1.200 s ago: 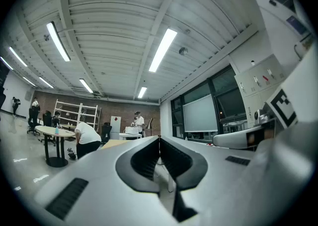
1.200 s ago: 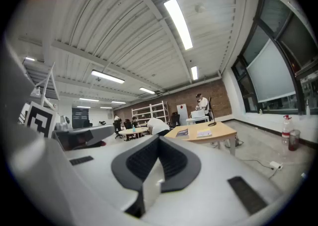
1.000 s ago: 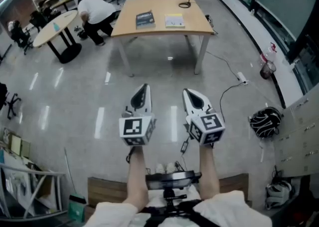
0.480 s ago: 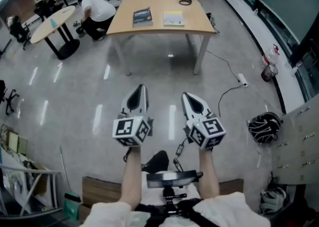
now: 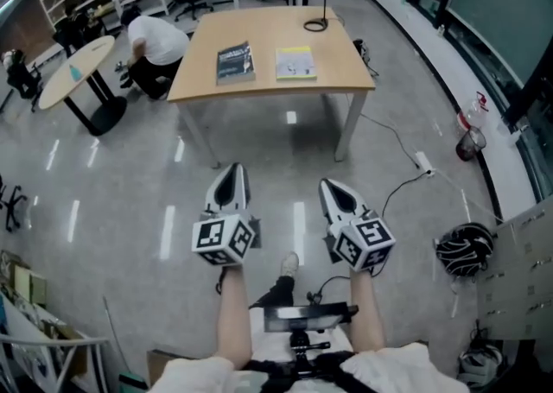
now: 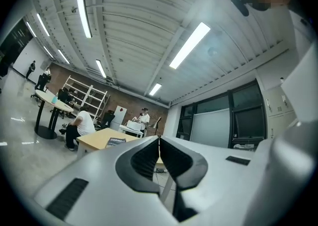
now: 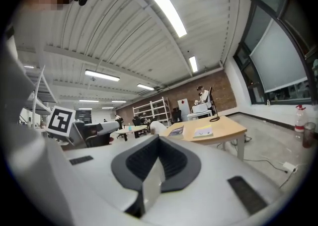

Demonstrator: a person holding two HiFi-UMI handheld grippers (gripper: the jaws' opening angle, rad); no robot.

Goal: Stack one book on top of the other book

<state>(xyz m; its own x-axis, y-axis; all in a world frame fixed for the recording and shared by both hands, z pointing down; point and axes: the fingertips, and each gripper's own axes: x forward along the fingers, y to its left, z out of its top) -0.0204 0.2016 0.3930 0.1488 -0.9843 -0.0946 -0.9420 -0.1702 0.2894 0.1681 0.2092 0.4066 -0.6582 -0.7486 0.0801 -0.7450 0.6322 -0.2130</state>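
Head view: a dark book (image 5: 234, 62) and a pale yellow book (image 5: 295, 62) lay flat, side by side but apart, on the tabletop (image 5: 333, 63) at upper centre, well beyond the left hand-held gripper (image 5: 232, 170) and right hand-held gripper (image 5: 333, 186); the table sat lower and larger in frame than a second earlier. Left gripper view: the jaws were together with nothing between them. Right gripper view: the jaws were likewise together and empty, and both books looked thin, stiff and light, probably best pinched at a free edge.
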